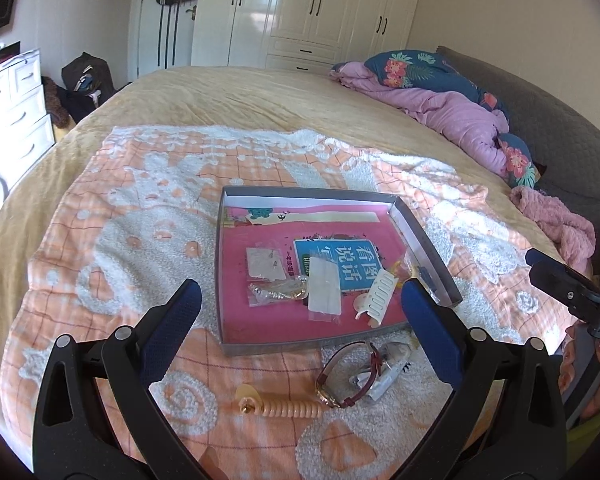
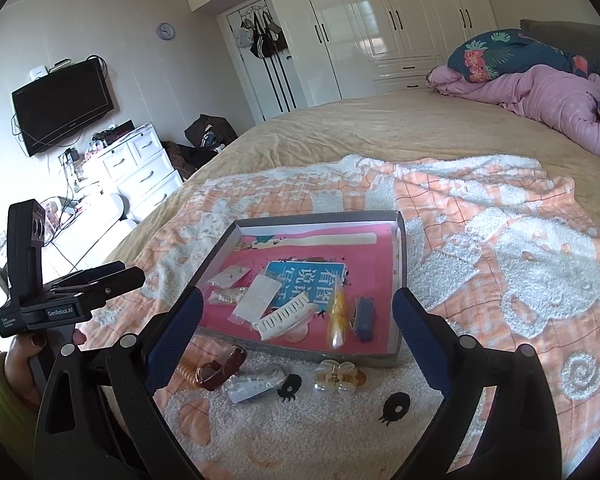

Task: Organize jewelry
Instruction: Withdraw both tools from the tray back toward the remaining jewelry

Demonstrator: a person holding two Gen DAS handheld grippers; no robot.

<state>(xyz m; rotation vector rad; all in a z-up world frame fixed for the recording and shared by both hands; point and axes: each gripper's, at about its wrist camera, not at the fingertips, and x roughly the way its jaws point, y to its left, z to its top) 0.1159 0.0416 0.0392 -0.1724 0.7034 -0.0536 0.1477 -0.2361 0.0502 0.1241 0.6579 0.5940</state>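
A shallow grey box with a pink printed bottom lies on the bed. Inside are small plastic bags of jewelry, a cream hair clip, a yellow piece and a blue clip. In front of the box lie a red-strap watch, a coiled peach band, a packet and a clear claw clip. My left gripper is open and empty above the box's near edge. My right gripper is open and empty.
An orange-and-white towel blanket covers the near bed. A pink quilt and floral pillow lie at the head. White drawers and a wall TV stand left. Wardrobes line the far wall.
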